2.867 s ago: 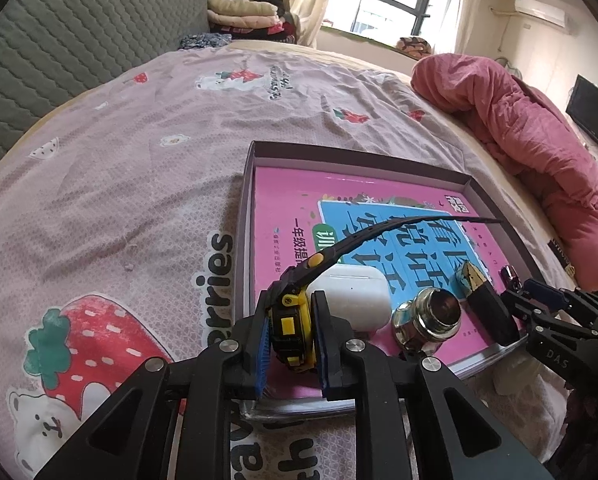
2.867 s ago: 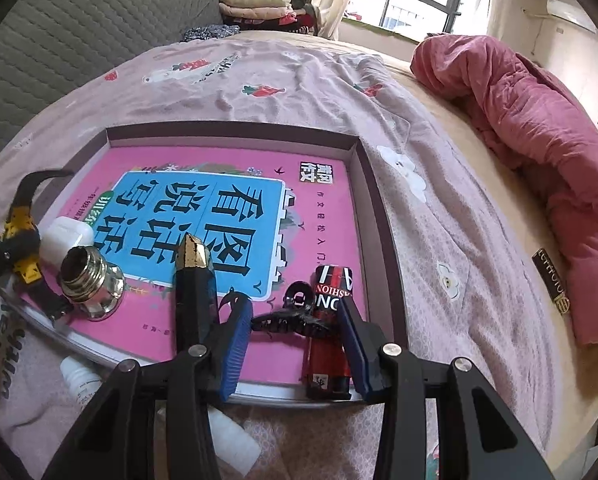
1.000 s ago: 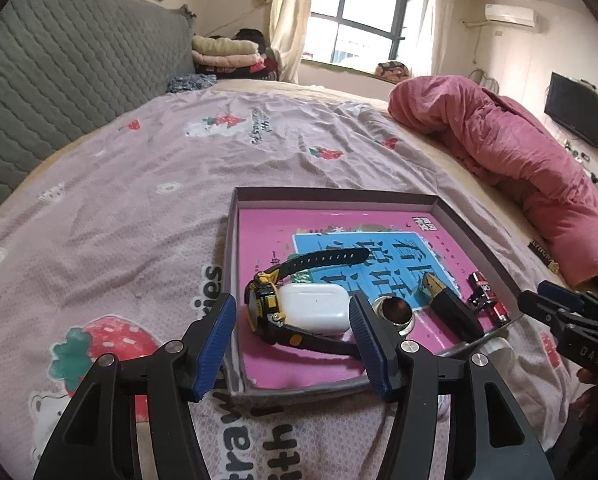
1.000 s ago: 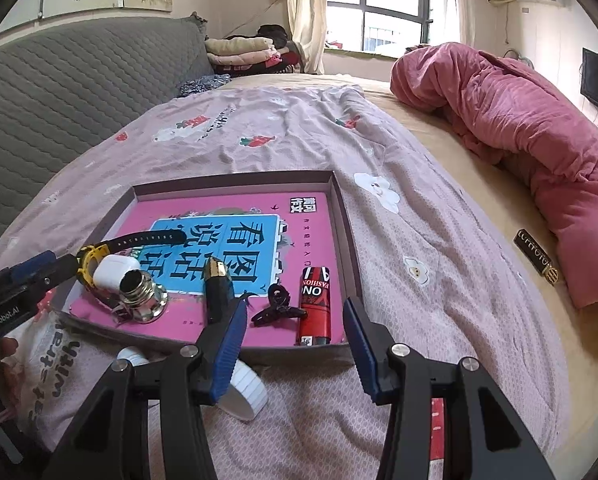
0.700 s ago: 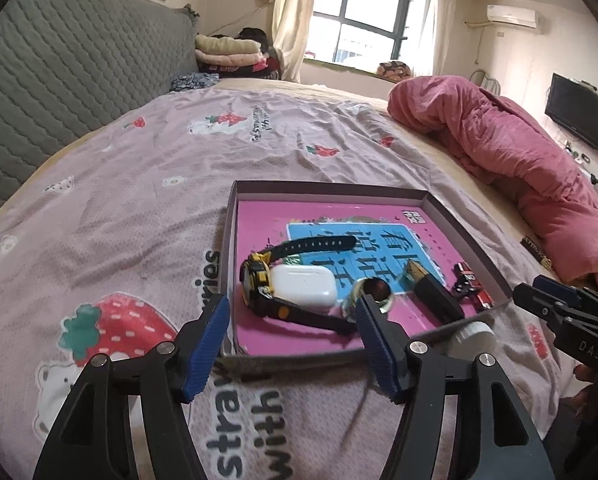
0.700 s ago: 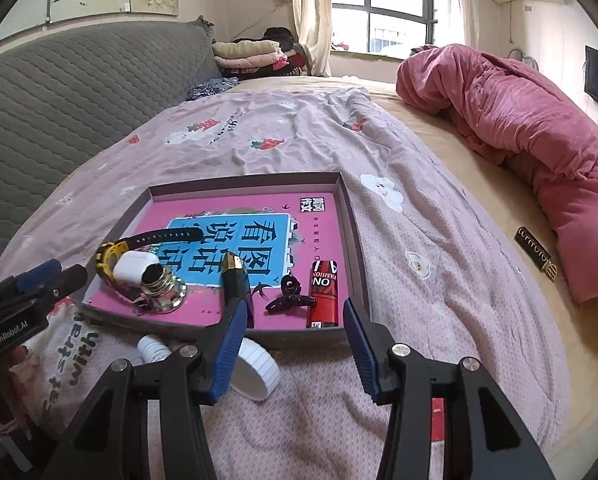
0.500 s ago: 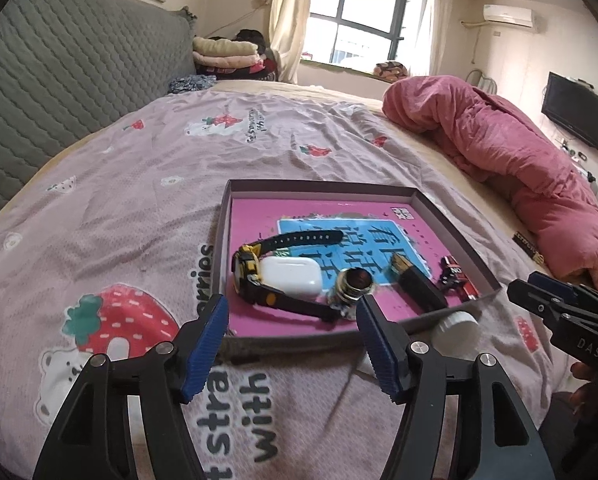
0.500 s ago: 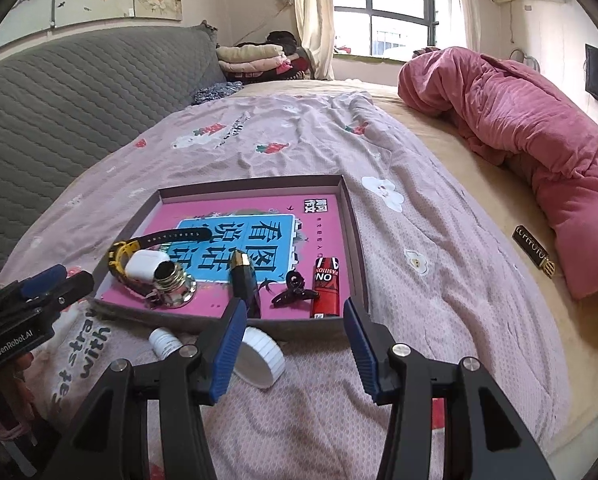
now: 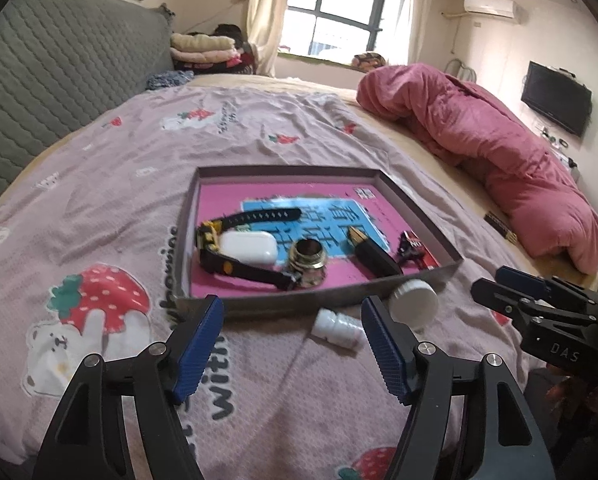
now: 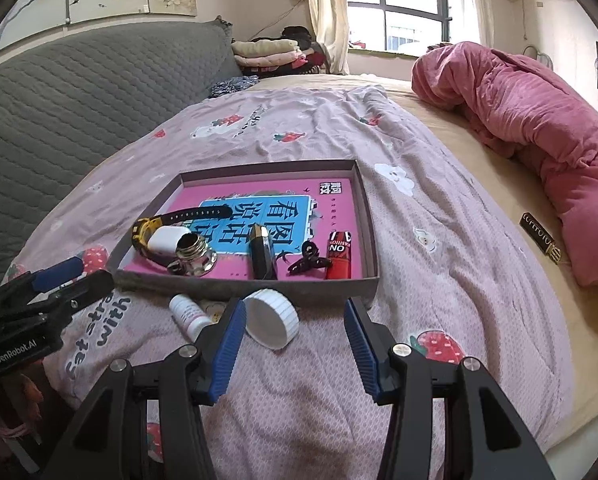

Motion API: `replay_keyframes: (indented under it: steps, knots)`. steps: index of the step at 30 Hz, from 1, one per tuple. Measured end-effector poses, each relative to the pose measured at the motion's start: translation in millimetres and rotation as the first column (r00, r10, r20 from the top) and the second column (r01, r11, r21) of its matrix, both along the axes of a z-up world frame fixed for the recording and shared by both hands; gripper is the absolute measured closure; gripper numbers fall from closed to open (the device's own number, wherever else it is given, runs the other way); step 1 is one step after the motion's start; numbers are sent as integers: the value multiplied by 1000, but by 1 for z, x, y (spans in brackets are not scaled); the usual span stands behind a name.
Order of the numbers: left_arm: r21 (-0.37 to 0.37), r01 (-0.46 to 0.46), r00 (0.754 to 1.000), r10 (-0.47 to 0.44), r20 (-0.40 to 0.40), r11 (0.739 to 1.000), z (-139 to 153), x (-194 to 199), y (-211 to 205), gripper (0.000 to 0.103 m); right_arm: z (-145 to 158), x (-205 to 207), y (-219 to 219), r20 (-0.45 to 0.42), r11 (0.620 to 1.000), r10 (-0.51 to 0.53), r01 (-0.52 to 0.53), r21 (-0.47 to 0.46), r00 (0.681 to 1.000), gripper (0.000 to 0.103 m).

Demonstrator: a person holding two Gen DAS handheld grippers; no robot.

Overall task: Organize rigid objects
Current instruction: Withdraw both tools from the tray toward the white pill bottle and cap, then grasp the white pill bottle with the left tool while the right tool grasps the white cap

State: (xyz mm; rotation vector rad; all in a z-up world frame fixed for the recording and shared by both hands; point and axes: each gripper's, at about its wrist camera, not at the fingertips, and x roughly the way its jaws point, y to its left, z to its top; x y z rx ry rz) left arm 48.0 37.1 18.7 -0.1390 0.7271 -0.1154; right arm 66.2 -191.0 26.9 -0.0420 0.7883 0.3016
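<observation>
Ahead of both tools: bed (image 9: 99,168) with strawberry-print sheet reading "with"; tray (image 9: 299,304) holding watch (image 9: 219,248), pink book. Left tool (image 9: 291,340) just widened, empty; right tool (image 10: 295,344), marked "DAS", spread, empty.

tray (image 9: 415,280): we note matt grey cardboard
metal fitting (image 9: 307,258): we see shiny metal
earbud case (image 9: 249,246): glossy white plastic
bedsheet (image 9: 99,184): soft printed cloth
gripper pads (image 9: 197,336): ribbed blue

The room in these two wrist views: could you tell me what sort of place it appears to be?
Most likely a home bedroom. The work happens on a bed with a strawberry-print sheet and a padded grey headboard; a bunched pink duvet lies alongside, and a wall television and air conditioner are in view.
</observation>
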Motion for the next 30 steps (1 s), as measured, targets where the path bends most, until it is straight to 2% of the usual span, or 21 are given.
replay_keyframes:
  steps: [5,13,30]
  knots:
    - [-30,27,999,-28,-20,999,-4,-4,-6,30,-9,-4,4,-30,1000,30,-30,-1,999,52]
    - [-38,61,996,-63,-57,997,-14,-3,-15,30,-22,-7,11,-59,997,70,-71,-4,996,52]
    - [-50,134,977,-140,-159,990,-57,27,-35,29,-51,9,9,-111,997,76,-75,13,991,52]
